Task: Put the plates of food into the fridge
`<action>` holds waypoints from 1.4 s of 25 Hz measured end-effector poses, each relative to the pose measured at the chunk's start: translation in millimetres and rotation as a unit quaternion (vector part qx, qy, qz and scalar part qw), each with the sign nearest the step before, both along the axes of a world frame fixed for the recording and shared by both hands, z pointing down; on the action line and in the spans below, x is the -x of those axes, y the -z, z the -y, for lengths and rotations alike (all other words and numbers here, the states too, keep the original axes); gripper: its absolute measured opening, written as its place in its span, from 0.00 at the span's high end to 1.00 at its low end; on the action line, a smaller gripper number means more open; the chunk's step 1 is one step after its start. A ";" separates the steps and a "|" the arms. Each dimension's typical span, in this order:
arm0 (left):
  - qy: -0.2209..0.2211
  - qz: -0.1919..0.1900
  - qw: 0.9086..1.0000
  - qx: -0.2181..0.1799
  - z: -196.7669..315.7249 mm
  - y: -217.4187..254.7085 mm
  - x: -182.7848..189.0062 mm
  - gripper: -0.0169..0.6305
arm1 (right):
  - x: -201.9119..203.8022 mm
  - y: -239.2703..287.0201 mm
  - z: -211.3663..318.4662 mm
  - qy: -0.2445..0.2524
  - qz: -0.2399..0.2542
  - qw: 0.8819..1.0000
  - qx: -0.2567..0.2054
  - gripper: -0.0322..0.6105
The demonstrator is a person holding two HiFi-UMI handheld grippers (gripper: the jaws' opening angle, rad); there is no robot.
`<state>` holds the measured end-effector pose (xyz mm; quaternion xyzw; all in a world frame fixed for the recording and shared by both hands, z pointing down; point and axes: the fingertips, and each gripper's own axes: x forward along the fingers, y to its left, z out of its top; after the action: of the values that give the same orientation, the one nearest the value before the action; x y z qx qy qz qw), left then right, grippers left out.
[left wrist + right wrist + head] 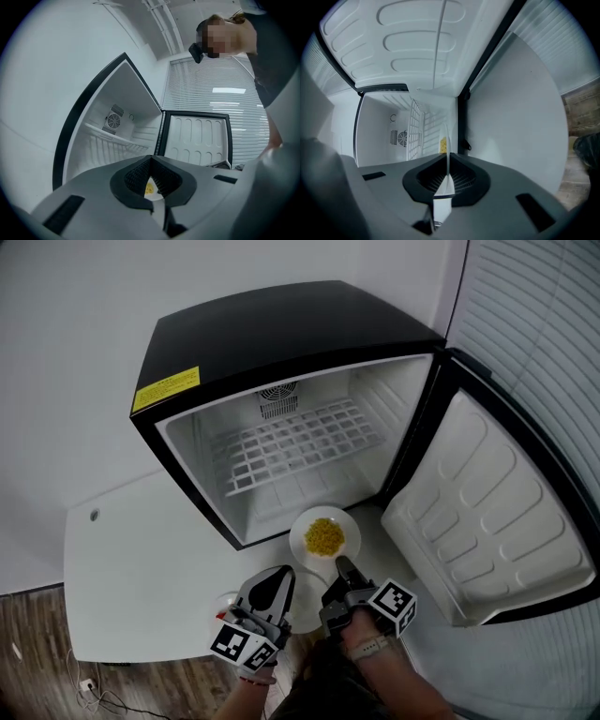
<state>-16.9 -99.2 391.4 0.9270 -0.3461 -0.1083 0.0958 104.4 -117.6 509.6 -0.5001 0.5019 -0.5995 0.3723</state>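
Note:
A white plate (pixel 301 542) heaped with yellow corn (pixel 324 536) hangs in the air just in front of the open black mini fridge (pixel 281 334). My right gripper (pixel 339 563) is shut on its near rim. In the right gripper view the plate (pixel 444 187) runs edge-on between the jaws of that gripper (pixel 447 157), with the corn (pixel 443 144) beyond. My left gripper (pixel 286 573) is shut on the plate's near left rim. Seen from the left gripper (pixel 151 161), a strip of plate (pixel 157 204) and some corn (pixel 149 188) show between its jaws.
The fridge stands on a white table (pixel 141 568) with its door (pixel 487 512) swung wide to the right. A white wire shelf (pixel 295 442) crosses the fridge's inside. A white round dish (pixel 225 601) peeks out left of my left gripper. A person (pixel 262 56) shows in the left gripper view.

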 end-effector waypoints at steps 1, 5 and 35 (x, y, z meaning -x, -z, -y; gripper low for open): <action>0.000 -0.001 1.000 -0.001 7.3 0.7 -1.5 0.96 | -0.1 0.2 7.6 -0.002 -0.002 1.000 0.001 0.93; -0.003 -0.003 1.000 0.001 39.5 -1.9 -10.6 0.96 | -1.2 1.8 38.3 -0.012 -0.010 1.000 0.001 0.93; -0.028 0.012 0.998 0.051 167.6 -30.5 -63.2 0.96 | -40.8 -9.0 172.7 -0.063 -0.103 0.992 0.020 0.93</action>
<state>46.3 -266.7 421.9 0.9316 -0.3258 -0.0767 0.1415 145.2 -290.3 518.6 -0.5974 0.4929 -0.5300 0.3454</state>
